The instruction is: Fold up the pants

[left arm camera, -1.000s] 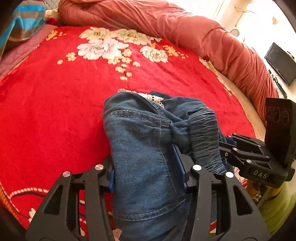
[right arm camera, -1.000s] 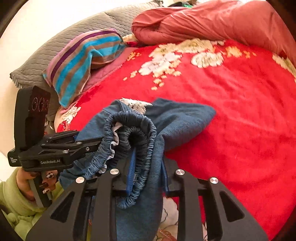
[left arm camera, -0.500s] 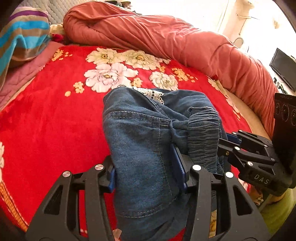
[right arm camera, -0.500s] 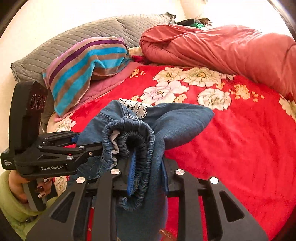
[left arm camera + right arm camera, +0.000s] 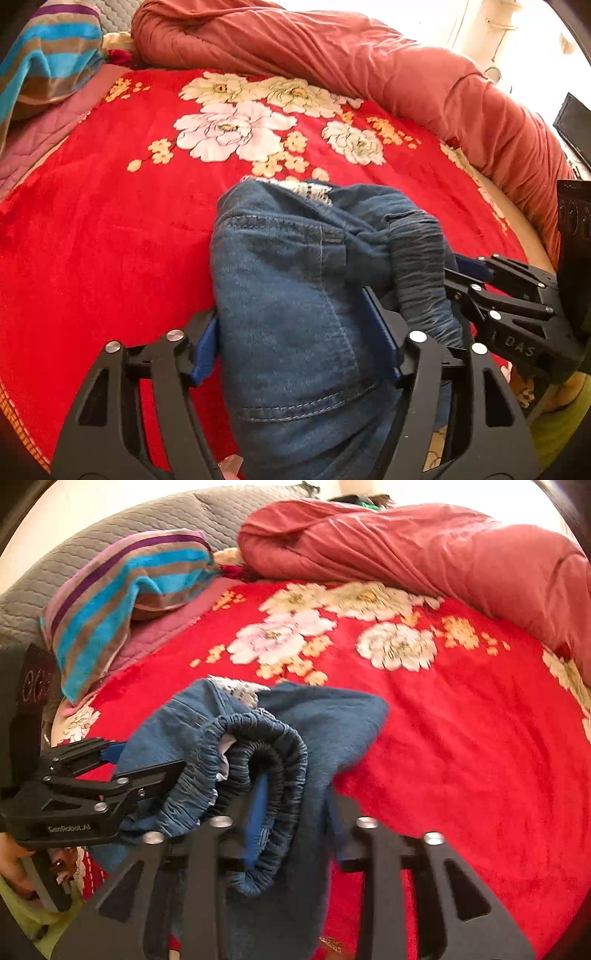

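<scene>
Blue denim pants [image 5: 295, 295] with an elastic waistband [image 5: 266, 753] and white lace trim hang bunched between both grippers above the red floral blanket [image 5: 92, 240]. My left gripper [image 5: 291, 332] is shut on a wide fold of the denim. It also shows at the left of the right wrist view [image 5: 122, 771]. My right gripper [image 5: 291, 805] is shut on the waistband and the denim next to it. It also shows at the right of the left wrist view [image 5: 465, 273], close beside the left gripper.
A rolled salmon-red duvet [image 5: 424, 550] lies along the far and right side of the bed. A striped pillow [image 5: 125, 590] and a grey quilted headboard [image 5: 55, 572] are at the far left. A dark screen [image 5: 576, 125] stands beyond the bed's right edge.
Both grippers have moved forward over the bed with the pants still held. The flowers and duvet now sit closer and lower in both views.
</scene>
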`<state>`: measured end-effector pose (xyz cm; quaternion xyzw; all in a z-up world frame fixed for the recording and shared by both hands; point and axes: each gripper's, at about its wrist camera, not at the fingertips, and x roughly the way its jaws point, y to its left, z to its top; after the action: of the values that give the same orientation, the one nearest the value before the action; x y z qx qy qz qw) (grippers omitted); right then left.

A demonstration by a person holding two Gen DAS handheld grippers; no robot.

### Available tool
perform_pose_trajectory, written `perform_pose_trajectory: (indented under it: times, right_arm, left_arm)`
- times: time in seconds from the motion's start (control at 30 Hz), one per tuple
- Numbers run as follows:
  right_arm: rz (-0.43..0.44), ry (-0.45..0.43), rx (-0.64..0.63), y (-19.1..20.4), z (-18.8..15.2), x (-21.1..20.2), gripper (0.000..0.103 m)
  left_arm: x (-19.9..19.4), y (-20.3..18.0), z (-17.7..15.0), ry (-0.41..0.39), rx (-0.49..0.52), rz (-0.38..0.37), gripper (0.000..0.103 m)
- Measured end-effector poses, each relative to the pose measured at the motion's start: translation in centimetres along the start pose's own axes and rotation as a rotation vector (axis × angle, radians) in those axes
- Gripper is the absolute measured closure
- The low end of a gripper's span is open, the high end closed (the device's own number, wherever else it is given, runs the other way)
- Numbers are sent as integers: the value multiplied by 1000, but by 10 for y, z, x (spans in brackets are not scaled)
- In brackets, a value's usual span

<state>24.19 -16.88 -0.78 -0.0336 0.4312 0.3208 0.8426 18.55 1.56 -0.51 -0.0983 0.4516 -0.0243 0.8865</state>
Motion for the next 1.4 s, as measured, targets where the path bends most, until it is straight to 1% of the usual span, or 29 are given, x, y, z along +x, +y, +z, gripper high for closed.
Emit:
perform_pose_trajectory:
  times: [0.03,0.1,0.13,0.2,0.27,0.47,0.6,0.67,0.77,0.83,0.87,0.93,1.03,1.1,1.13,1.17,1.27,1.4]
  right_arm:
    - [-15,12,5,-2,-1,2,55]
    - [-29,38,20,-5,-4,7,54]
    - [-32,52,33,-8,-6,10,51]
    - [-40,82,59,-14,-10,18,46]
    - [-34,94,82,-17,-13,23,45]
    - [-48,91,77,-14,-14,20,44]
    - [-63,81,83,-16,-13,15,37]
    - [-65,68,85,-16,-13,8,36]
    - [-64,38,88,-16,-13,-4,30]
    - [-62,12,102,-18,-13,-13,17]
    - [-65,-5,109,-18,-14,-19,15]
    - [-65,-34,114,-19,-14,-30,15]
    - [-68,-64,114,-17,-15,-46,15]
    - [-66,-88,111,-15,-16,-57,14]
    - [-63,-104,109,-13,-16,-64,12]
    - [-63,-113,109,-12,-17,-68,5]
    - [-56,-150,95,-5,-18,-85,5]
    - [-68,-184,73,3,-21,-104,5]
  left_arm:
    - [1,1,-1,3,0,5,37]
    - [5,5,-4,16,-8,13,33]
    - [6,6,-4,22,-15,13,32]
    - [10,10,-7,39,-28,10,31]
    - [12,11,-9,46,-35,9,31]
    - [11,10,-12,45,-37,13,30]
    - [5,9,-14,39,-41,12,30]
    - [1,8,-14,32,-38,16,30]
    - [-8,5,-15,19,-35,21,28]
    - [-15,3,-15,10,-31,27,25]
    - [-19,2,-16,2,-27,32,24]
    - [-27,0,-17,-11,-20,37,22]
    - [-39,-4,-18,-34,-6,53,16]
    - [-49,-6,-19,-55,3,65,10]
    - [-56,-7,-20,-67,4,73,10]
    - [-60,-8,-20,-75,3,76,10]
    - [-76,-9,-23,-93,-3,84,10]
    - [-98,-10,-30,-129,-14,91,10]
